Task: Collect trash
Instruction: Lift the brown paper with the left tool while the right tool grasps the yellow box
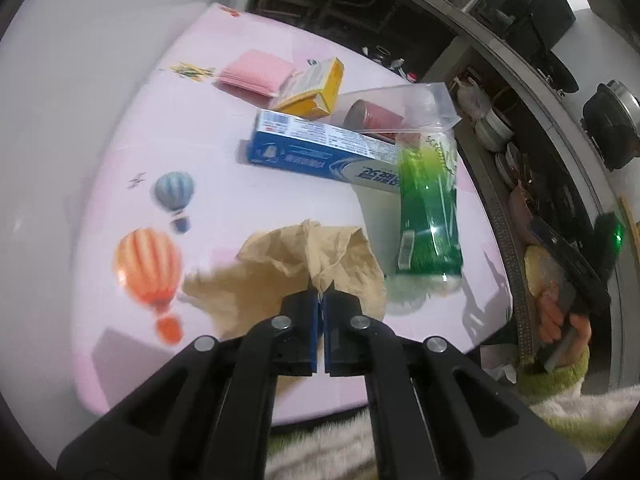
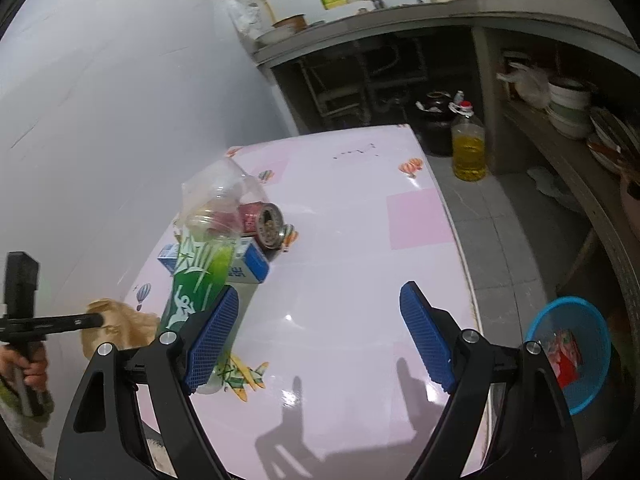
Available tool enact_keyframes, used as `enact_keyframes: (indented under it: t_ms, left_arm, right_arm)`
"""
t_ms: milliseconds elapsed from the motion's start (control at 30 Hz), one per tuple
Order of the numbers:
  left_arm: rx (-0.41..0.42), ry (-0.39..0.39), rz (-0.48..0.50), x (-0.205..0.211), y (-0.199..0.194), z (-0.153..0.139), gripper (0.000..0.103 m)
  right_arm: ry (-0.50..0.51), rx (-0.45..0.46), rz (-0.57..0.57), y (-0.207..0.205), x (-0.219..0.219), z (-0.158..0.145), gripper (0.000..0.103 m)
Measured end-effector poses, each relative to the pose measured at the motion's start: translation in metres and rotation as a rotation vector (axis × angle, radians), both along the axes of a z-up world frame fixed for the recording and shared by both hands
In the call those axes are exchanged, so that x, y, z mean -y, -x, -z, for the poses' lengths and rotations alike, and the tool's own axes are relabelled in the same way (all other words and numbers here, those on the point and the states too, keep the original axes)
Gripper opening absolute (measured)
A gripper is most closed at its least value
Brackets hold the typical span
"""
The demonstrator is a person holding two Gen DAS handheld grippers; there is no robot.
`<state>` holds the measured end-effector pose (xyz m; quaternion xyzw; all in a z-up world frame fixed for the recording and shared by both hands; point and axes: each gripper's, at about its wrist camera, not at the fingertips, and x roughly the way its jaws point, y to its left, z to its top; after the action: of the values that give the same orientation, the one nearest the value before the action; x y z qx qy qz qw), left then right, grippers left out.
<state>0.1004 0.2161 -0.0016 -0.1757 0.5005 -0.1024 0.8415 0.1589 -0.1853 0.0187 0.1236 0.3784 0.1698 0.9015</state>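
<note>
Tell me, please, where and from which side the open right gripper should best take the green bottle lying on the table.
Probably grip the green bottle across its labelled mid-body, coming down from above with the right gripper. It lies on its side on the table, neck against the blue box, so the rounded sides are free.

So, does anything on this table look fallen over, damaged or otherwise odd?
Yes. The green bottle lies on its side, resting against the blue box. The red can is also tipped over, its open end facing sideways. The brown paper is crumpled, pinched in the left gripper. Nothing looks spilled on the table.
</note>
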Motion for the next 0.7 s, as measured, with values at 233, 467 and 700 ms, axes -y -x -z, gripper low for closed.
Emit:
enact_keyframes:
  t_ms: [233, 467, 700]
  left_arm:
    - [0.036, -0.095, 0.043, 0.030, -0.036, 0.042, 0.001]
    - [0.053, -0.236, 0.106, 0.053, -0.032, 0.059, 0.054]
    - [0.043, -0.399, 0.151, 0.067, -0.029, 0.073, 0.068]
  right_arm:
    - [0.016, -0.019, 0.043, 0.003, 0.010, 0.003, 0.081]
    - [0.030, -0.033, 0.047, -0.004, 0.007, 0.005, 0.081]
    - [0.048, -0.046, 0.025, -0.012, -0.004, 0.009, 0.080]
